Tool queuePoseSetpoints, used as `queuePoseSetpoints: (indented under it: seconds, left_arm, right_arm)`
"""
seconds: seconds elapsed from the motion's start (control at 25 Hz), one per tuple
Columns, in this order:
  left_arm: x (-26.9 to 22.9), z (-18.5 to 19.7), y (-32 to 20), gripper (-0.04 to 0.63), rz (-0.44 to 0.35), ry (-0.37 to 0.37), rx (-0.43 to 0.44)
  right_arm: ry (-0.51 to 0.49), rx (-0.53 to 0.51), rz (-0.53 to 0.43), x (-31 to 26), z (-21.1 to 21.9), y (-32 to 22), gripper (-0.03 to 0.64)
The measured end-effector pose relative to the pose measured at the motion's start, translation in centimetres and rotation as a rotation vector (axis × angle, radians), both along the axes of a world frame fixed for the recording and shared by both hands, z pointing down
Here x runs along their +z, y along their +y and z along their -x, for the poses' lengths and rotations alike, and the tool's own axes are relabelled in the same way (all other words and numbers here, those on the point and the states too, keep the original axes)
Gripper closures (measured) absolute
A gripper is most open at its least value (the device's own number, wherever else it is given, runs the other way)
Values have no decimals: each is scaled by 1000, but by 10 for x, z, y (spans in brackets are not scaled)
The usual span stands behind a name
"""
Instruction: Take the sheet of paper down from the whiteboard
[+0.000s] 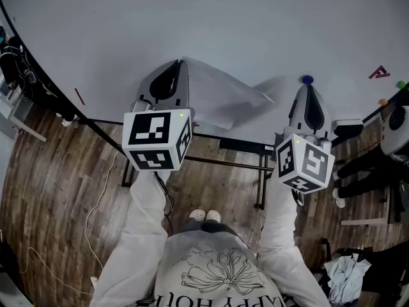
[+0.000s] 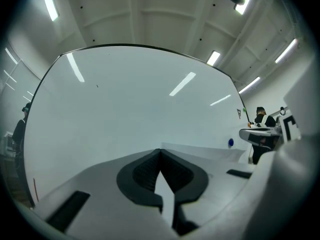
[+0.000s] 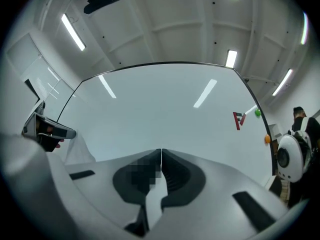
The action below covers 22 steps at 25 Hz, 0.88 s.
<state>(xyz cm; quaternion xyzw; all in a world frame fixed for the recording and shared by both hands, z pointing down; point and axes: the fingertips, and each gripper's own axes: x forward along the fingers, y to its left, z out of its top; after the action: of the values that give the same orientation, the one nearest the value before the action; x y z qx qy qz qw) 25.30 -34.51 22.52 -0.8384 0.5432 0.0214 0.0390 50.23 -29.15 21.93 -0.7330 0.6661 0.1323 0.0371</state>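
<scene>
The person stands square to the big white whiteboard [image 1: 223,18] with both arms out, one tool at each side of the job. The left gripper [image 1: 181,66] is at the board with its jaws fully together, and the white sheet of paper [image 1: 223,91] starts right at their tips. I take it the left corner is pinched there so the sheet cannot drop once it comes loose. The right gripper [image 1: 308,88] is well off to the right, nose tipped slightly up, with its jaws also shut tight. Nothing I can see is between them. The small round blue magnet [image 1: 307,79] sits on the board just past its tips, so I'd guess that hand is there to deal with the magnet rather than the paper. The sheet runs rightwards from the left gripper toward that magnet but stops short of it. Its right corner stands off the board and throws a grey shadow behind it. It looks limp and slightly buckled, with a soft fold along its length, not lying flat. To my eye it hangs mostly from the left grip, though I can't be sure nothing else pins it.
</scene>
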Motion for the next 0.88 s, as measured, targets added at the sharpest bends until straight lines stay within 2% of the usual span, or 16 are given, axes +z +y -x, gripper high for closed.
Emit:
queuePoseSetpoints:
  seconds: [0.88]
  left_arm:
    - [9,-2,7,591,20,25,1]
  right_arm:
    - [-33,9,43,17,-6,5,614]
